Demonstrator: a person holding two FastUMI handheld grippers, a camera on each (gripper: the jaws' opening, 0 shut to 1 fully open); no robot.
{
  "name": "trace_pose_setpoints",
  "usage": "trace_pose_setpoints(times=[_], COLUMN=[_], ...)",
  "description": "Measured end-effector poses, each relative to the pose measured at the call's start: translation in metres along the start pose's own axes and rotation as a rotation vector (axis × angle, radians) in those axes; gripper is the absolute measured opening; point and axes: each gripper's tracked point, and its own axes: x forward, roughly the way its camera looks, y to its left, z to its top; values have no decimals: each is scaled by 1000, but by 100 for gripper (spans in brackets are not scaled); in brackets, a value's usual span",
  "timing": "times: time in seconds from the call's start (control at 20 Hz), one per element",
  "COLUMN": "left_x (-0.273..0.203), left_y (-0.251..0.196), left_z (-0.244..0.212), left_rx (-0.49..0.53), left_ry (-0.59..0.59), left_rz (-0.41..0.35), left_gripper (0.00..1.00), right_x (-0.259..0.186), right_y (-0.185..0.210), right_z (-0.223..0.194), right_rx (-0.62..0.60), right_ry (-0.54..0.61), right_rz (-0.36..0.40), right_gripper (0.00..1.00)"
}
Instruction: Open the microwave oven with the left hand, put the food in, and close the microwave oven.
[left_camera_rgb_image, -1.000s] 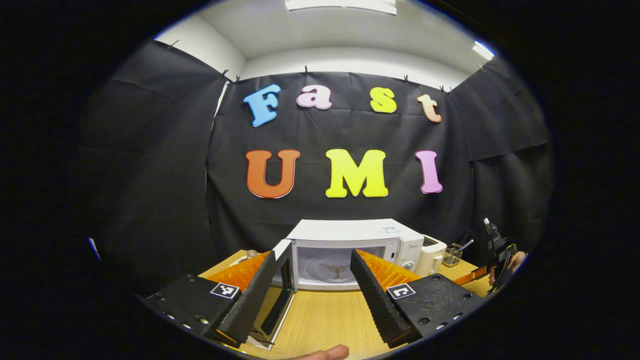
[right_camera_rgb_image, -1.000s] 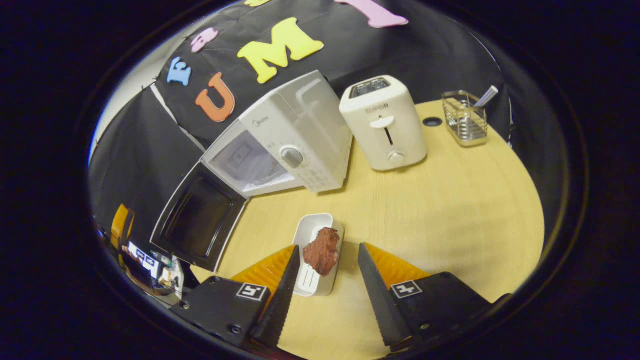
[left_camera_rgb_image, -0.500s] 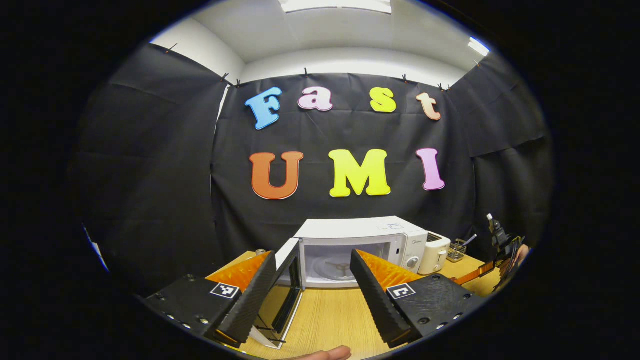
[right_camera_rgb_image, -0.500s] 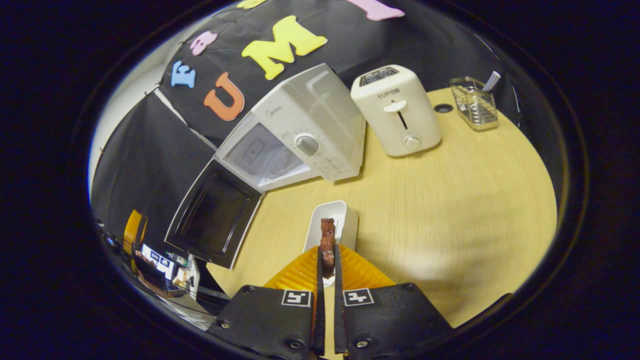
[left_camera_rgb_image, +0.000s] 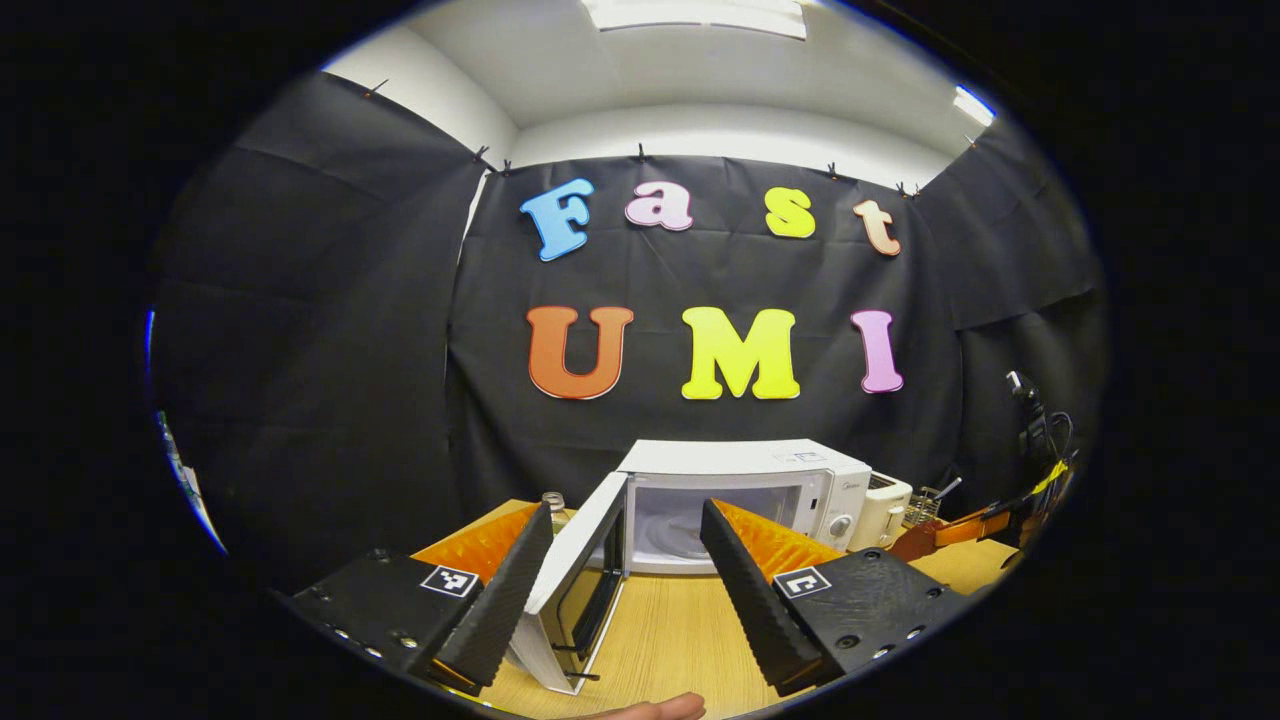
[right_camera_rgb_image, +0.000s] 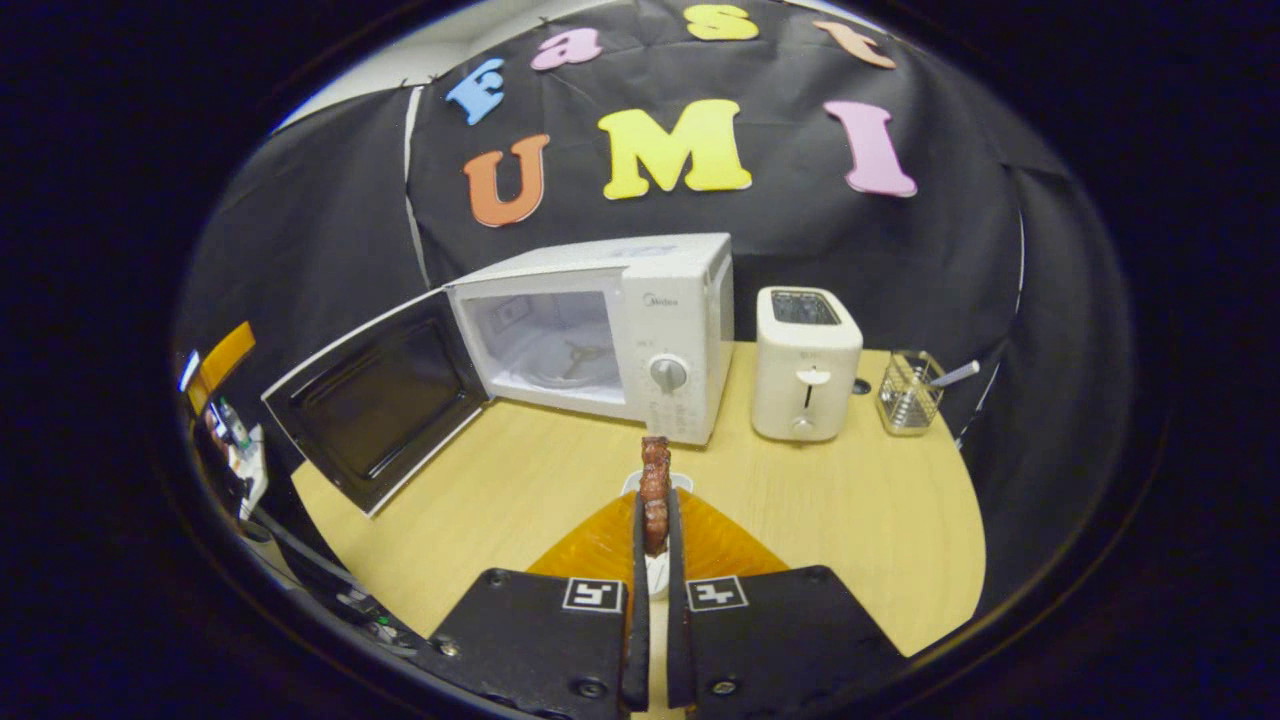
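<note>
Ahead of the right gripper (right_camera_rgb_image: 652, 520): microwave (right_camera_rgb_image: 640, 320), door (right_camera_rgb_image: 375, 400) swung wide to its left, cavity exposed. Between this gripper's fingers: food (right_camera_rgb_image: 655, 490), a dark reddish piece, pinched on both sides and raised over a white dish (right_camera_rgb_image: 655, 572). Right of the microwave: toaster (right_camera_rgb_image: 806, 365), then wire basket (right_camera_rgb_image: 905, 395). Beneath all: wooden table (right_camera_rgb_image: 860, 520).

Left gripper (left_camera_rgb_image: 625, 530): fingers spread, nothing between them, the door's edge (left_camera_rgb_image: 580, 560) just ahead.
</note>
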Motion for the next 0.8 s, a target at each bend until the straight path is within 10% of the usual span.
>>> trace_pose_setpoints(times=[0.8], left_x=[-30], left_y=[35], left_z=[-9], left_rx=[-1], left_ry=[50], left_rz=[-67], left_gripper=[91], right_x=[142], right_y=[149], right_z=[74], right_rx=[50], right_ry=[-170], right_rz=[-91], right_gripper=[10])
